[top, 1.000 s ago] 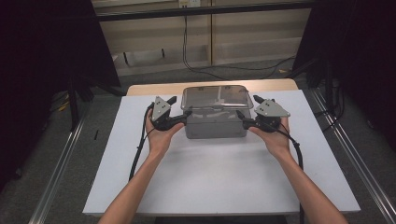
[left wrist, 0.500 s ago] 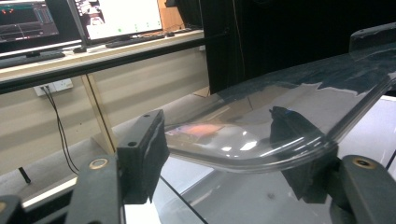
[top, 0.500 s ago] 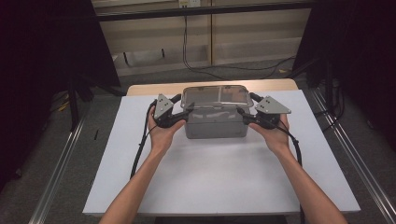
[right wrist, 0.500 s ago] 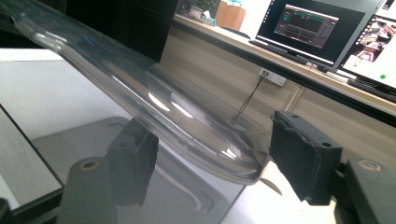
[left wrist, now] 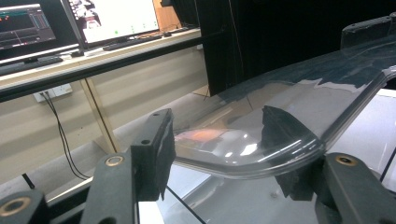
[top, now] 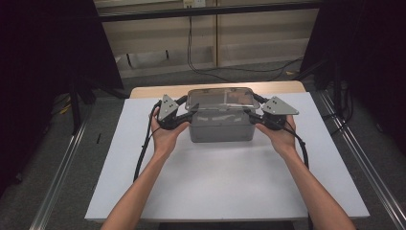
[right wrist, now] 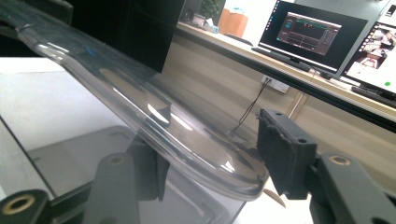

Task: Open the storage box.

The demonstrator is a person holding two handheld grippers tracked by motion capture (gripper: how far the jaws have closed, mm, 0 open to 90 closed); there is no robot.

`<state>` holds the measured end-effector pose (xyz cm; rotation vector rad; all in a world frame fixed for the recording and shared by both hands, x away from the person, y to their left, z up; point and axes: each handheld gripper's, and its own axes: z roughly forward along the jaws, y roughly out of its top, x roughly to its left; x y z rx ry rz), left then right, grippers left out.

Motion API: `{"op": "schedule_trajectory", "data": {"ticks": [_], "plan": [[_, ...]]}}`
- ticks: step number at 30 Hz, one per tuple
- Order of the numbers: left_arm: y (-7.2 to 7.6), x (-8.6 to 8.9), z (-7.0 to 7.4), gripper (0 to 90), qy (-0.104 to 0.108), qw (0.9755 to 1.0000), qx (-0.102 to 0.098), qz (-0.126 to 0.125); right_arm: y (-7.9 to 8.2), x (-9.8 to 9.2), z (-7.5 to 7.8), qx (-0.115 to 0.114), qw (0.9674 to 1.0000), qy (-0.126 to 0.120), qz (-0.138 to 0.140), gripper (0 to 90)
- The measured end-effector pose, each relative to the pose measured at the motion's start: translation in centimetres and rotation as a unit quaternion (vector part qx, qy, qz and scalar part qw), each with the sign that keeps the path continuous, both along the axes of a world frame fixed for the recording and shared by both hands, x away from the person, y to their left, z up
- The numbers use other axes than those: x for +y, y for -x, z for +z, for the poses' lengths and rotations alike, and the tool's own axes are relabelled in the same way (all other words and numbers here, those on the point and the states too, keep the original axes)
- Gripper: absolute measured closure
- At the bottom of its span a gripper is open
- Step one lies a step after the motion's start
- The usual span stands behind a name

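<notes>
Clear lid (top: 221,98) sits on grey box (top: 221,126), its end rims between both jaw pairs. Left gripper (left wrist: 219,144) and right gripper (right wrist: 208,161) have just been closing, pads not yet pinching. They should squeeze evenly, then lift level.

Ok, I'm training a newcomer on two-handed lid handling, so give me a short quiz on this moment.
1. True or false: the clear plastic lid lies on the white table, off the grey rectangular box.
2. Where are the left tongs and the right tongs? A: at opposite ends of the lid. B: both at one end. C: resting on the table.
3. What is between each pair of jaws?
Key: 1 false, it sits on the box. 2 A. 3 The lid's rim; both pairs have just been closing around it, pads seemingly not yet pressing.
</notes>
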<state>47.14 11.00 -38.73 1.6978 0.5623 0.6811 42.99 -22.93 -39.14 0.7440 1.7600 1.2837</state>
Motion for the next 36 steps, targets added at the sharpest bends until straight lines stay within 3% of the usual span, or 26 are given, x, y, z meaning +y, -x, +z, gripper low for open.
{"op": "schedule_trajectory", "data": {"ticks": [7,12,20,33,36], "plan": [[-0.2,0.0,0.1,44.8,0.01,0.9999,0.001,-0.005,-0.4,-0.4,0.4,0.003,0.9999,-0.013,0.001,50.4],[-0.3,0.1,0.4,46.3,0.002,1.0,-0.007,-0.005,-0.6,-0.1,0.6,0.005,0.9999,-0.012,0.006,50.5],[-0.6,0.0,0.7,46.2,0.019,0.9998,-0.002,-0.01,-1.0,-0.1,0.9,0.005,0.9998,-0.019,0.007,51.1],[-1.1,0.3,1.4,47.8,0.012,0.9998,-0.009,-0.01,-1.6,-0.3,1.6,0.011,0.9996,-0.025,0.012,50.9],[-1.3,0.3,1.4,48.0,0.022,0.9997,-0.008,-0.012,-1.7,-0.3,1.7,0.008,0.9995,-0.029,0.011,51.0]]}}
